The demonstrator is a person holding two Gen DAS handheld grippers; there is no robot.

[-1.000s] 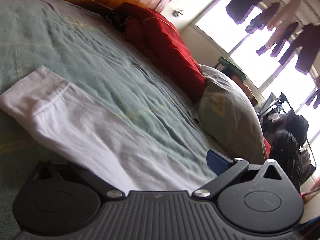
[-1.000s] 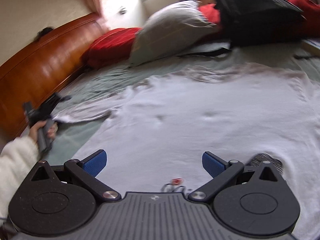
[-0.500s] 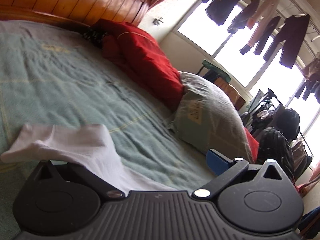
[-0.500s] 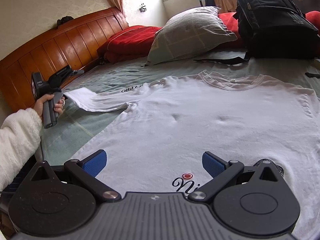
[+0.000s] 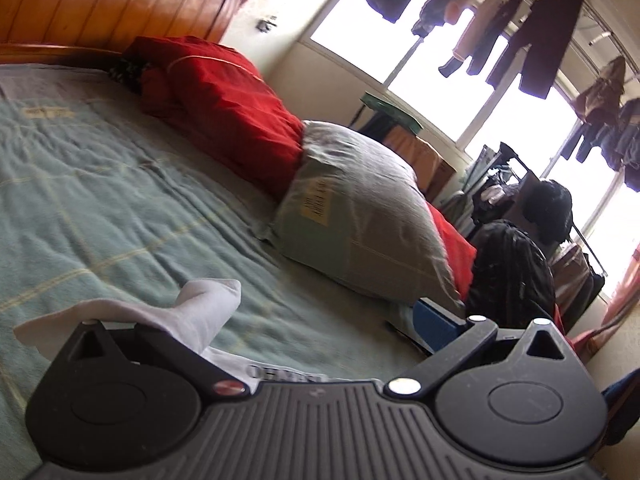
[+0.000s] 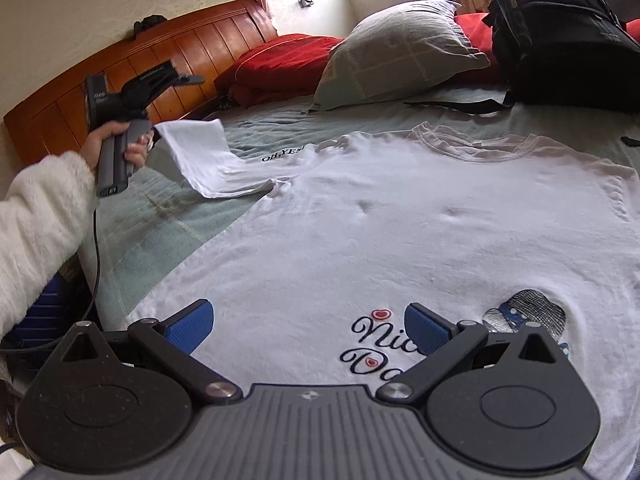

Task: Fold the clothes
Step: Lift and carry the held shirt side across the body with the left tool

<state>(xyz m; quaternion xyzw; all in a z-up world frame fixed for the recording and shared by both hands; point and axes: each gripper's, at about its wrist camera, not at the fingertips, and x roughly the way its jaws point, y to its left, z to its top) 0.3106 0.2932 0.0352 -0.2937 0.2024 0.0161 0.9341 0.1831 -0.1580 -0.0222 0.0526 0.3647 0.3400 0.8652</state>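
While the right gripper (image 6: 308,330) is held with jaws apart over the shirt (image 6: 400,220) spread on the bed (image 6: 160,224), the sleeve (image 6: 200,152) is lifted by the left gripper (image 6: 136,88); its grip cannot be judged. If slack, the sleeve could slip and crumple.

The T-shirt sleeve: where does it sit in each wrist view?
Left wrist: sleeve at lower left, draped over the left gripper's left finger.
Right wrist: sleeve at upper left, lifted off the bed beside the left gripper.
Shared landmark: grey pillow.
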